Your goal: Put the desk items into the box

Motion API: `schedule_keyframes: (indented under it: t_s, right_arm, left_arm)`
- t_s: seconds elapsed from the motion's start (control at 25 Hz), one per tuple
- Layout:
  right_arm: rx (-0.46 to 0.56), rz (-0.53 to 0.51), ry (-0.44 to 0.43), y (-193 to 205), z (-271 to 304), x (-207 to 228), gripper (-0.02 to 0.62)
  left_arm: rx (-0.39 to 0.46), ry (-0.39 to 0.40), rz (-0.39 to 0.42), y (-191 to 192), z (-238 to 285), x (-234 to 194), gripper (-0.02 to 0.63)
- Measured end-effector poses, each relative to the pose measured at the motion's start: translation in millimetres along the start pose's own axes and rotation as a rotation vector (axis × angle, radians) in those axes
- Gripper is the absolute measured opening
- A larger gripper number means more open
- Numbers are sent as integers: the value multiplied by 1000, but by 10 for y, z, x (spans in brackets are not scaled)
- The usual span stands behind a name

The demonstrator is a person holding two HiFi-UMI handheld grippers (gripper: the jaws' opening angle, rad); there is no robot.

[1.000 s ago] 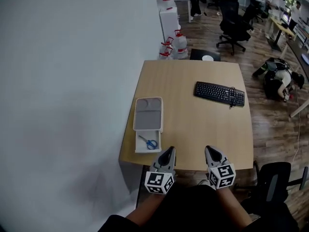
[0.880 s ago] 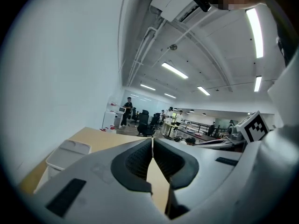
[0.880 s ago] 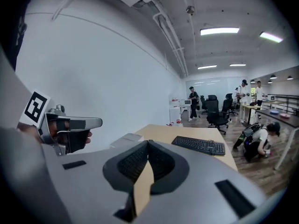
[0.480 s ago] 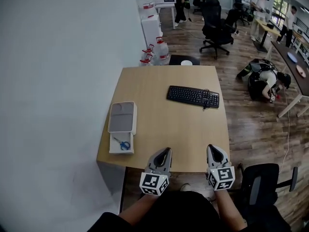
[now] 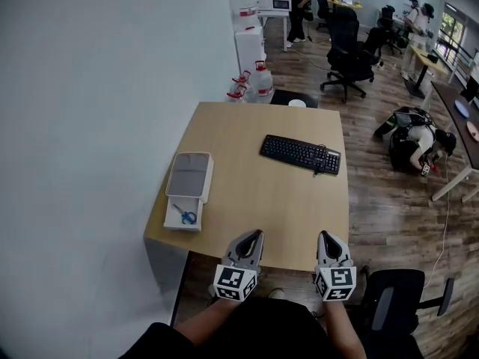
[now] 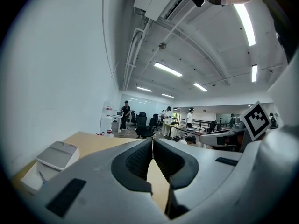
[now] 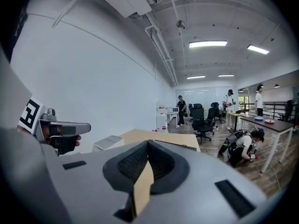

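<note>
A white box [image 5: 183,200] lies at the left edge of the wooden desk [image 5: 254,178], its grey lid [image 5: 188,176] slid back over the far part. Blue-handled scissors [image 5: 184,216] lie in the uncovered near end. A black keyboard [image 5: 300,154] sits right of the desk's middle. My left gripper [image 5: 254,235] and right gripper [image 5: 327,238] hover side by side over the near desk edge, both shut with nothing between the jaws. The box [image 6: 53,157] appears low left in the left gripper view, and the box [image 7: 108,143] and keyboard [image 7: 177,146] show beyond the jaws in the right gripper view.
A white wall runs along the desk's left side. Water jugs [image 5: 253,84] and a white cabinet [image 5: 248,47] stand beyond the far edge. Black office chairs [image 5: 352,54] and people are further back; a person crouches on the floor [image 5: 415,144]. A black chair [image 5: 393,305] stands at my right.
The view has shifted, so the desk and box sit slightly differently in frame. Both grippers stay shut near the front desk edge, a little lower in the picture than before.
</note>
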State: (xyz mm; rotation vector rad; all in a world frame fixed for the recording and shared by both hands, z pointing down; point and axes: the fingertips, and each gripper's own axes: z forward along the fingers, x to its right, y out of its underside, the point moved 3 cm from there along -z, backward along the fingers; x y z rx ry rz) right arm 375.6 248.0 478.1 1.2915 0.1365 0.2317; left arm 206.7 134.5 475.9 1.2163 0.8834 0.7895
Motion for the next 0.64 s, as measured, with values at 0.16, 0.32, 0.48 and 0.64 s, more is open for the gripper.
schedule_keyframes:
  t_s: [0.16,0.32,0.48,0.64]
  right_arm:
    - [-6,-5,-22,54,-19,-45,60]
    - [-11,-13,-40,70,21,-65,60]
    - [-20,-9,-45,119,54,-92,60]
    - [-30,-3,-50,179,95,-92,60]
  left_arm:
    - [15,-32,13,-32,-49,-30,20]
    - [19,-43,8,0,-36,0,20]
    - [7,-51,-1,59,-21,5,20]
    - [3,-46,-8,121,22,-6,20]
